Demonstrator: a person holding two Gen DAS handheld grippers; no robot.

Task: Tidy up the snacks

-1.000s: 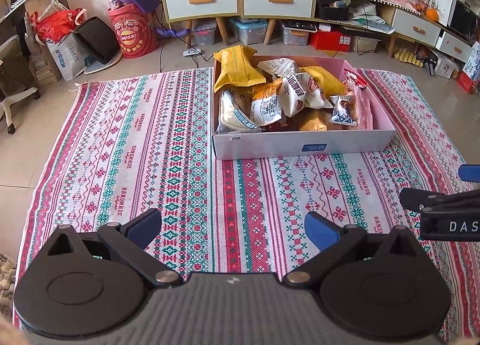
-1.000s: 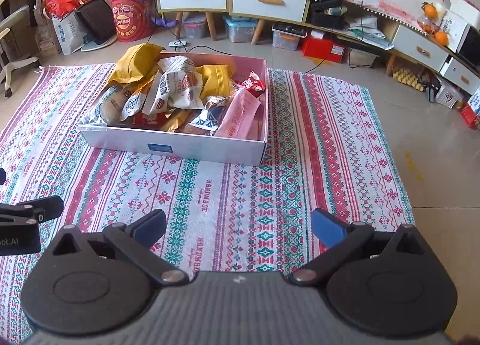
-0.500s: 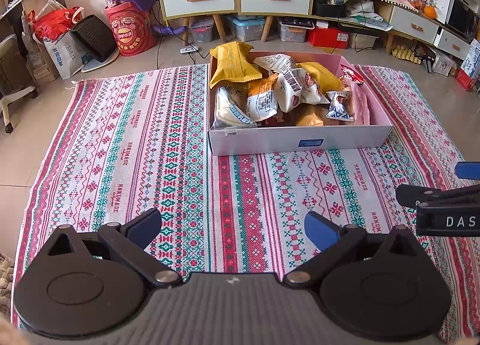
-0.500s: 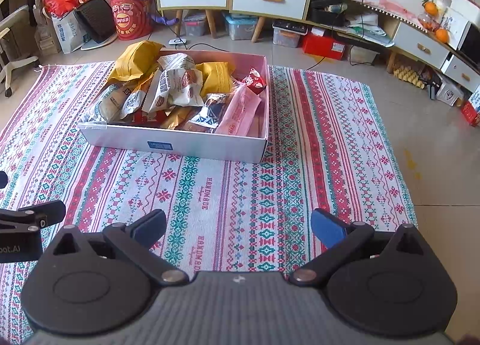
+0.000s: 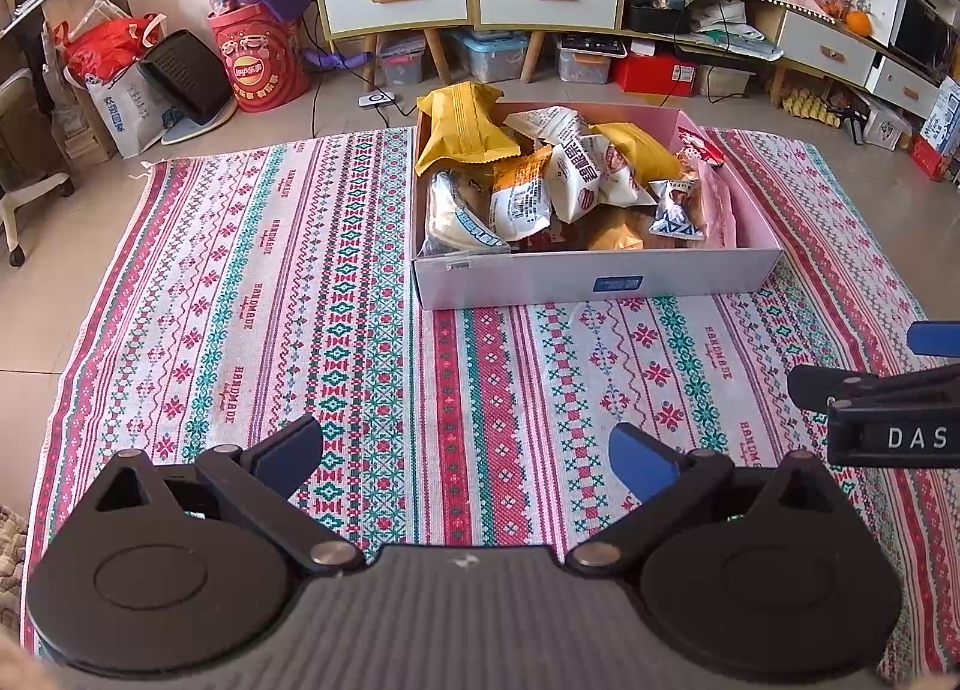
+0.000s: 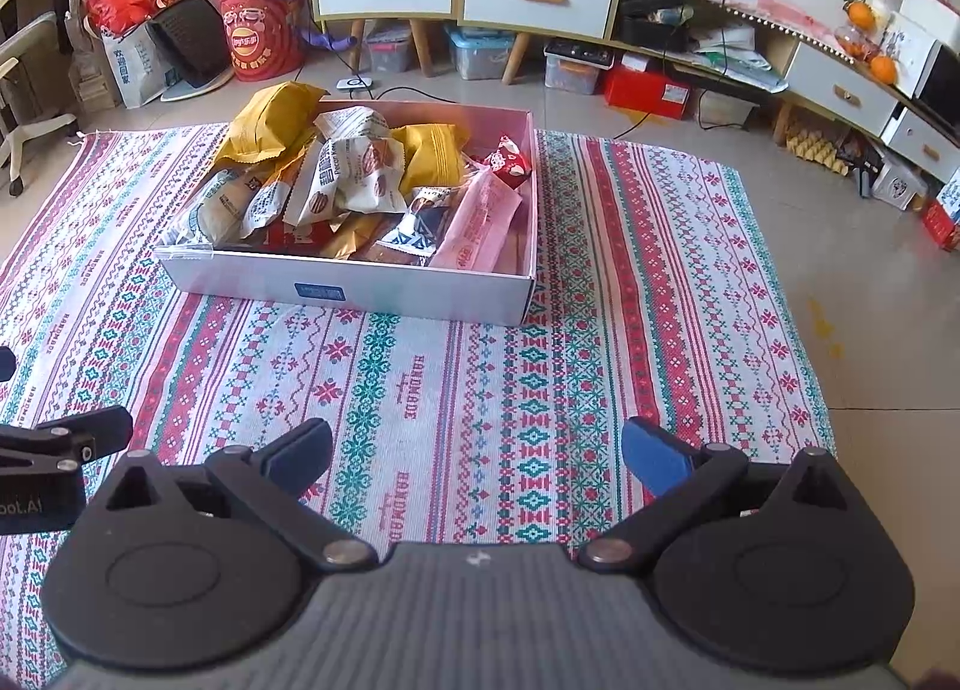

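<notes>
**Snack box far on the rug, both grippers wide and empty**

Rug lies bare between me and the box, so I have open room on the near side and across the whole left half. On the right a narrower strip of rug runs beside the box before the tiled floor begins. Beyond the box's far edge the rug ends, with a white puck-like device and its cable on the tiles near that edge, then cabinet legs and storage bins further off.

My left gripper hangs above the near rug with its fingers spread and nothing between them. My right gripper is likewise spread and empty, just beside the left one; each shows at the edge of the other's view.

The box sits flat, open side up, its long axis running left to right, one long wall with a blue label facing me. Snack packets are heaped inside. A yellow packet leans over the far left corner, and a pink packet lies along the right wall, pointing near to far.
</notes>
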